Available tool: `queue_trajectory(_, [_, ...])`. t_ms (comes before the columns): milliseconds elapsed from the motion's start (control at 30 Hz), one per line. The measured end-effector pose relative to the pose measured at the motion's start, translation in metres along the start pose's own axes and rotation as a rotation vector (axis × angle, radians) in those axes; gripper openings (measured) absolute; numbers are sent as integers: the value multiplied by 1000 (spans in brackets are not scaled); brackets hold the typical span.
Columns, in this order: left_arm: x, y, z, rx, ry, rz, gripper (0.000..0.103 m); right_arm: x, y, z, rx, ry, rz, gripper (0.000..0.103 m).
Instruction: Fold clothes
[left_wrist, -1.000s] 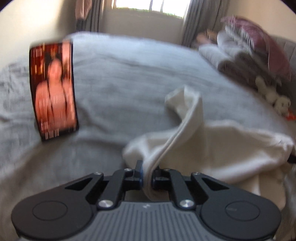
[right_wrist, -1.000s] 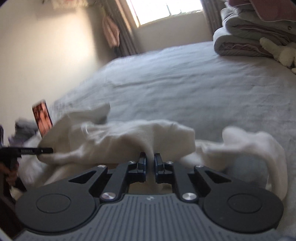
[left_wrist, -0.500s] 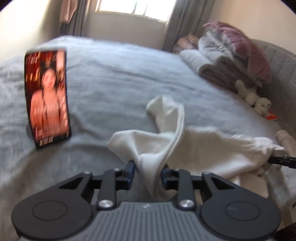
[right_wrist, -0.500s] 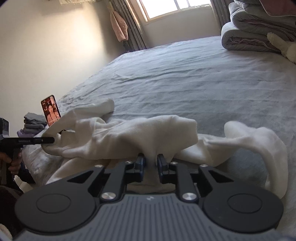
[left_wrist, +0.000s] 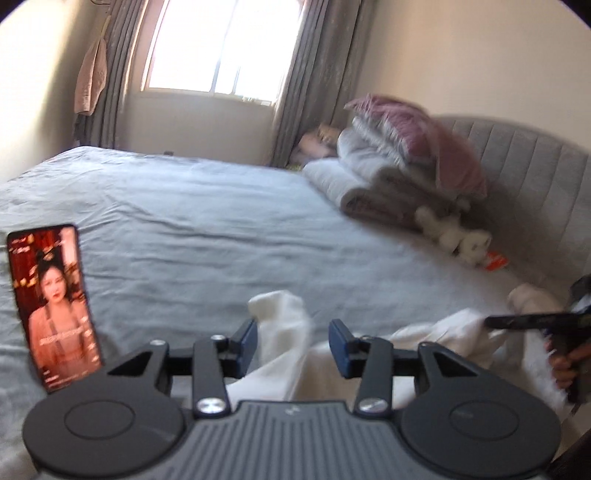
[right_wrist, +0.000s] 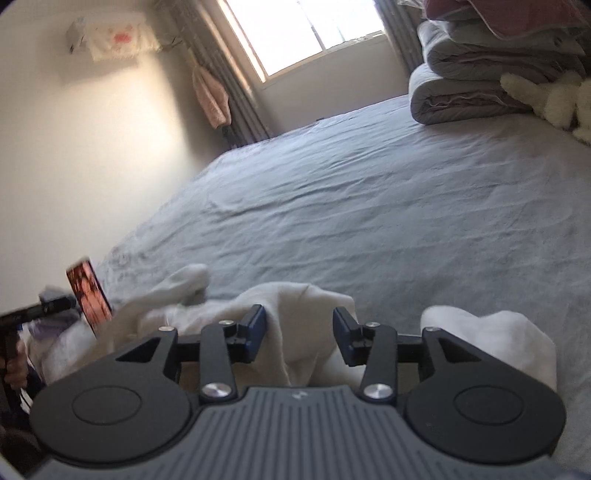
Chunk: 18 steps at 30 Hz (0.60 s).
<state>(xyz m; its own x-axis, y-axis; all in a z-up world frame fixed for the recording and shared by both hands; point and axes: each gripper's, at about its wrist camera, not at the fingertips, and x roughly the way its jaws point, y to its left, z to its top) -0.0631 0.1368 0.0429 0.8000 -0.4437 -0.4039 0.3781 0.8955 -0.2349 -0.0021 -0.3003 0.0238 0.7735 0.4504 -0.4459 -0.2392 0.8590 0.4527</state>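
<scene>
On the grey bed (left_wrist: 192, 229), close to its near edge, I see the white garment (left_wrist: 284, 332) lying crumpled, and I take it as my landmark. My left gripper (left_wrist: 292, 341) hangs just over its left end; its jaws have just been opening and now stand apart, with a raised fold of the cloth between them, leaning near the left pad but not pinched, so I call that one released. My right gripper (right_wrist: 298, 332) sits over the garment's middle hump; its jaws too have just been opening, and a ridge of the cloth (right_wrist: 295, 321) stands loose in the gap, gripped by neither pad. From the left view I can see that right tool's black fingers (left_wrist: 524, 320) at the garment's right end, with a person's hand (left_wrist: 565, 365) on its handle. Left of the garment a phone (left_wrist: 53, 308) stands propped upright, its screen lit red. Well beyond the garment, against the padded headboard (left_wrist: 524, 177), folded quilts (left_wrist: 373, 184) are stacked with a pink pillow (left_wrist: 417, 133) on top, and a white plush toy (left_wrist: 454, 236) lies beside them. Farther off still, a bright window (left_wrist: 218, 44) shows between grey curtains (left_wrist: 314, 81)
</scene>
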Motion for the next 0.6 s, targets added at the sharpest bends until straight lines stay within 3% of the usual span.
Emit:
queue_trajectory(133, [13, -7, -1, -8, 2, -66, 46, 4, -14, 7, 99, -37, 29, 45])
queue_trajectory(267, [52, -11, -15, -5, 114, -119, 45, 15, -25, 9, 156, -47, 21, 45])
queue_trajectory(367, [80, -12, -27, 36, 192, -89, 46, 27, -27, 6, 144, -27, 13, 45])
queue_trajectory(433, [90, -10, -32, 63, 200, -45, 46, 32, -27, 4, 127, -12, 8, 45])
queue_trajectory(600, [103, 11, -30, 22, 204, -4, 50, 39, -34, -2, 123, 3, 10, 51])
